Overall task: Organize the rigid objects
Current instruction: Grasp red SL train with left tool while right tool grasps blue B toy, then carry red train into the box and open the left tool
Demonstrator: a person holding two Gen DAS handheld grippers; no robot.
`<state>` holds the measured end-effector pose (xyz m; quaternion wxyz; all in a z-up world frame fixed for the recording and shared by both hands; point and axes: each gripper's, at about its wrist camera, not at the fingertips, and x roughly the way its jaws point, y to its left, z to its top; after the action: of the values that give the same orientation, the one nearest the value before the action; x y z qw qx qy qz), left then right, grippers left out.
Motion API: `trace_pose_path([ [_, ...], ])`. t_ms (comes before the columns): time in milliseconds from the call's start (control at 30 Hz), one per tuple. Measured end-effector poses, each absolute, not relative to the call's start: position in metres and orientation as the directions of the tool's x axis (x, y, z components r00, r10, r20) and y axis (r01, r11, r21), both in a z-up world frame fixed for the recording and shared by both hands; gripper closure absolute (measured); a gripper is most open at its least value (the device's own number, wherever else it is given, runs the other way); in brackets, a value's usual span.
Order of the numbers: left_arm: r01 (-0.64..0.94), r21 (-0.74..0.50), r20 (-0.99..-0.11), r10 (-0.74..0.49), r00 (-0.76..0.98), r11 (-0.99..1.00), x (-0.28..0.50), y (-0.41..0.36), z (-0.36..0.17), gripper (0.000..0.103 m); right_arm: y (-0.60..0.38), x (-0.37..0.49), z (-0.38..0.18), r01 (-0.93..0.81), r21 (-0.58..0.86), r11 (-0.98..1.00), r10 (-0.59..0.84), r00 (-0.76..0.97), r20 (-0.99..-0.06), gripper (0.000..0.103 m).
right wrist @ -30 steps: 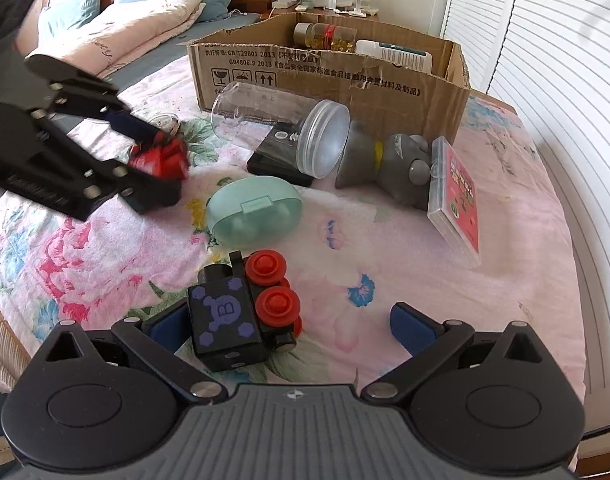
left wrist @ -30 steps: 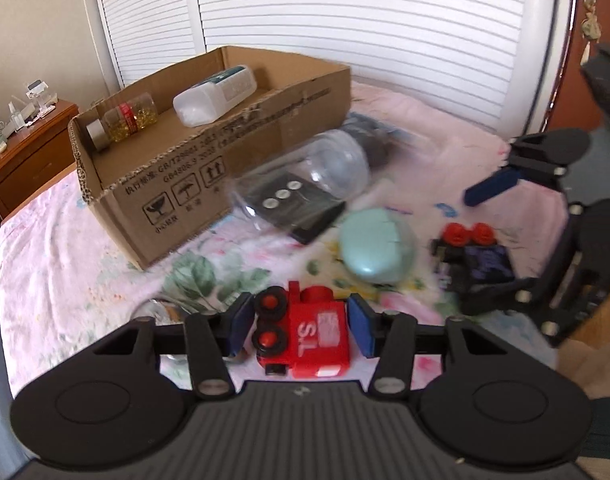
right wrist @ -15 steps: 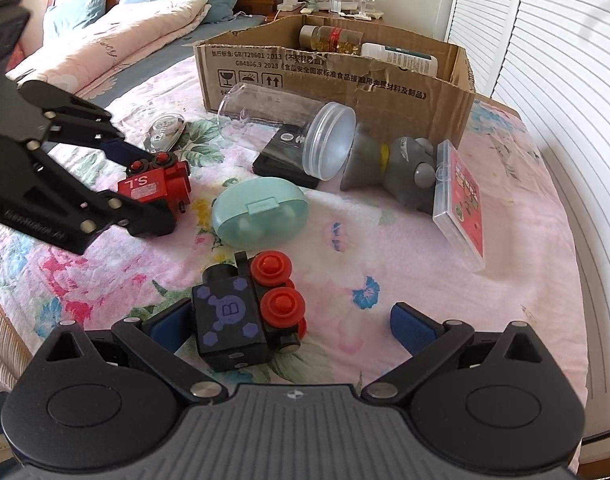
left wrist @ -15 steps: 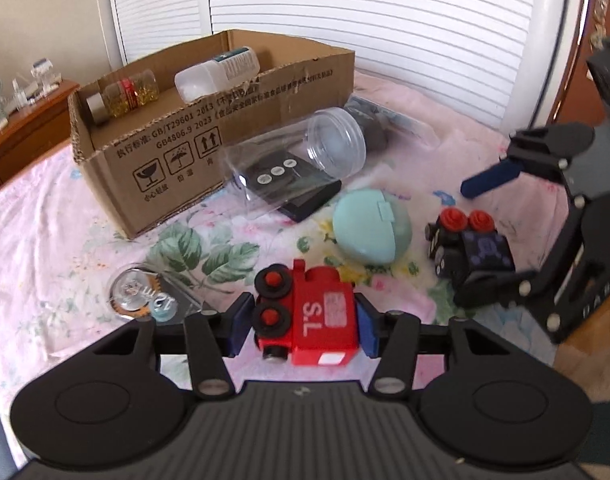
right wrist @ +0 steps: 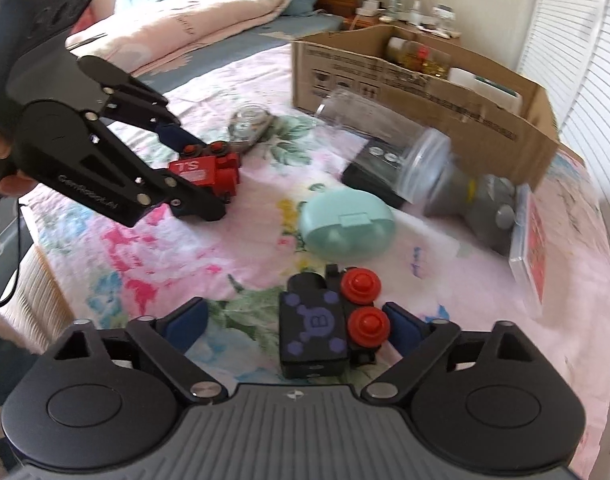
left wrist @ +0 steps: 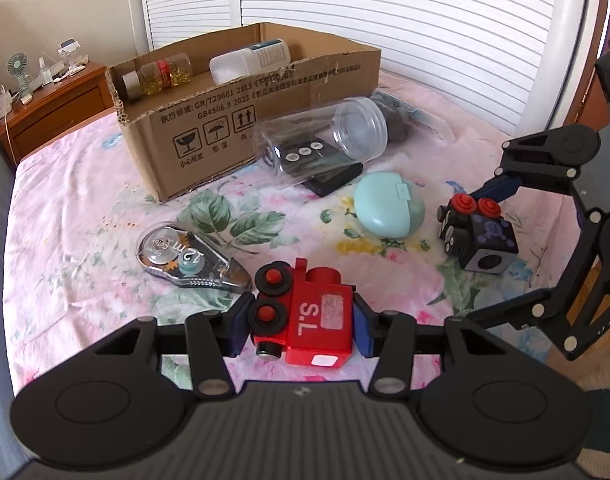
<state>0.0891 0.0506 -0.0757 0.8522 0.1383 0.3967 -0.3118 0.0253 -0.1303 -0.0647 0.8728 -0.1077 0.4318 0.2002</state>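
Note:
My left gripper (left wrist: 301,326) is shut on a red toy train car (left wrist: 305,316) marked "S.L", held low over the bedspread; both also show in the right wrist view (right wrist: 209,172). My right gripper (right wrist: 295,328) is open around a black toy train car (right wrist: 317,332) with red wheels; its right pad is close to the wheels, its left pad stands apart. The black car also shows in the left wrist view (left wrist: 477,234). A cardboard box (left wrist: 241,120) at the back holds two bottles (left wrist: 161,74).
On the floral bedspread lie a clear plastic jar (left wrist: 325,136) over a black remote, a mint green case (left wrist: 389,204), a correction tape dispenser (left wrist: 185,256), a grey toy (right wrist: 485,204) and a clear card case (right wrist: 533,240). A wooden nightstand (left wrist: 53,108) stands behind.
My left gripper pulled back with the red train car, revealing the tape dispenser. My right gripper's fingers narrowed around the black train car and shifted left.

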Motion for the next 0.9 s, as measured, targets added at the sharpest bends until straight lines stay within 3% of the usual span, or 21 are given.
trace_pose_path([
  [167,0.642,-0.009,-0.759,-0.423,0.495,0.767,0.091,0.048,-0.077,0.052,-0.133,0.027,-0.061,-0.434,-0.016,0.901,0.246,0.540,-0.805,0.027],
  [333,0.644,-0.015,-0.764,-0.425,0.486,0.765,0.091,0.047,-0.076,0.054,-0.135,0.029,-0.057,-0.406,-0.019,0.913,0.226,0.546,-0.807,0.048],
  [900,0.656,0.028,-0.755,-0.414,0.508,0.754,0.081,0.045,-0.042,0.055,-0.141,0.031,-0.036,-0.395,-0.062,0.917,0.186,0.558,-0.809,0.048],
])
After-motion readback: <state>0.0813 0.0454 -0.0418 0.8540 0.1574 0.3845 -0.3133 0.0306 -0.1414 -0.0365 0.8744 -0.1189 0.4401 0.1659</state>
